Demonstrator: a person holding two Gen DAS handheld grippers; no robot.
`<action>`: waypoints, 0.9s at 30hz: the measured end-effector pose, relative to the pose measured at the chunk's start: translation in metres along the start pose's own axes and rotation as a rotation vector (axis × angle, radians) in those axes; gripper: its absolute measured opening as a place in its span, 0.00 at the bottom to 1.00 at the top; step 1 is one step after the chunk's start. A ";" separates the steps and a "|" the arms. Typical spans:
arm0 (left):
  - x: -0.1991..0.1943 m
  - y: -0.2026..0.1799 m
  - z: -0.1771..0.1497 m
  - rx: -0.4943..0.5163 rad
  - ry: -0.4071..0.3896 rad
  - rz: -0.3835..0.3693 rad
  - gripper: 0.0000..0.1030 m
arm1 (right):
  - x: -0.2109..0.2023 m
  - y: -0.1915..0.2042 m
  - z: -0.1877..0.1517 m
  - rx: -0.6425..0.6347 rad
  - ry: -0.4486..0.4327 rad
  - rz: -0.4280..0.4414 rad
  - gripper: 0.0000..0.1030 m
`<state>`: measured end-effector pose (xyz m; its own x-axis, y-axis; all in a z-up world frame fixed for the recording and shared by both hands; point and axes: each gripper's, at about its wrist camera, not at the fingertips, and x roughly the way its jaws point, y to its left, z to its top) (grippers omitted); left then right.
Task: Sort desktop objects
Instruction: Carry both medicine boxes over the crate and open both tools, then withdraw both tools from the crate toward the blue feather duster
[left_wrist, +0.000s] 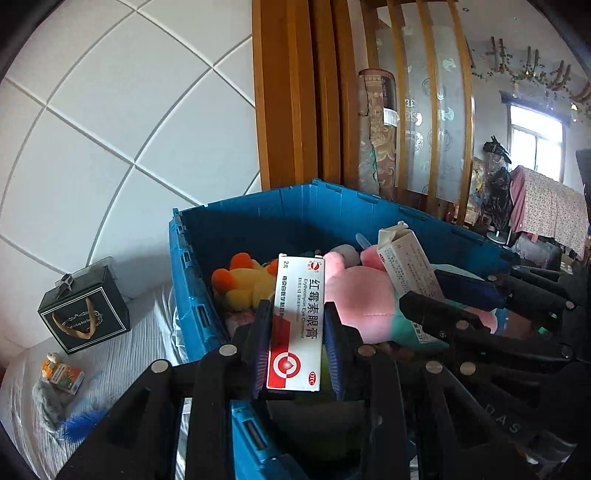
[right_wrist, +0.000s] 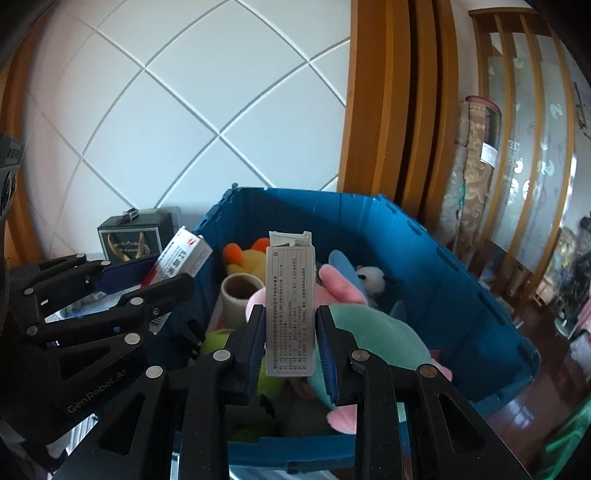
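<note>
Ahead of and below both my claws sits the blue crate (left_wrist: 207, 295), full of plush toys (left_wrist: 354, 291). My left claw (left_wrist: 297, 343) pinches a red-and-white eye ointment box (left_wrist: 295, 321); my right claw (right_wrist: 290, 343) pinches a grey medicine carton (right_wrist: 291, 310).

In the left wrist view, the red-and-white ointment box (left_wrist: 295, 325) is hiding part of the yellow plush duck (left_wrist: 243, 284) and the blue crate (left_wrist: 192, 266) floor behind it. The grey box (right_wrist: 291, 314) is covering the pink plush (right_wrist: 340, 288) in the right wrist view, where its small print is staying too fine to read. Both pictures' lower edges are cutting off the black gripper frames.
</note>
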<state>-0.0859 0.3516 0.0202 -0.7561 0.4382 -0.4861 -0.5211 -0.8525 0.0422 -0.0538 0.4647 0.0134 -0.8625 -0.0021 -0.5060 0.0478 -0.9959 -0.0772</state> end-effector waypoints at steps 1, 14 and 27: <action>0.004 -0.004 -0.002 0.002 0.012 0.007 0.26 | 0.001 -0.004 -0.003 -0.004 0.007 0.010 0.26; 0.015 -0.017 -0.016 -0.028 0.076 0.075 0.34 | 0.010 -0.023 -0.022 -0.046 0.015 0.041 0.28; -0.014 0.023 -0.022 -0.103 0.007 0.149 0.77 | -0.016 -0.036 -0.017 0.014 -0.057 0.010 1.00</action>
<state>-0.0792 0.3197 0.0088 -0.8191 0.3029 -0.4872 -0.3597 -0.9327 0.0248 -0.0338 0.5017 0.0098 -0.8892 -0.0169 -0.4571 0.0500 -0.9969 -0.0603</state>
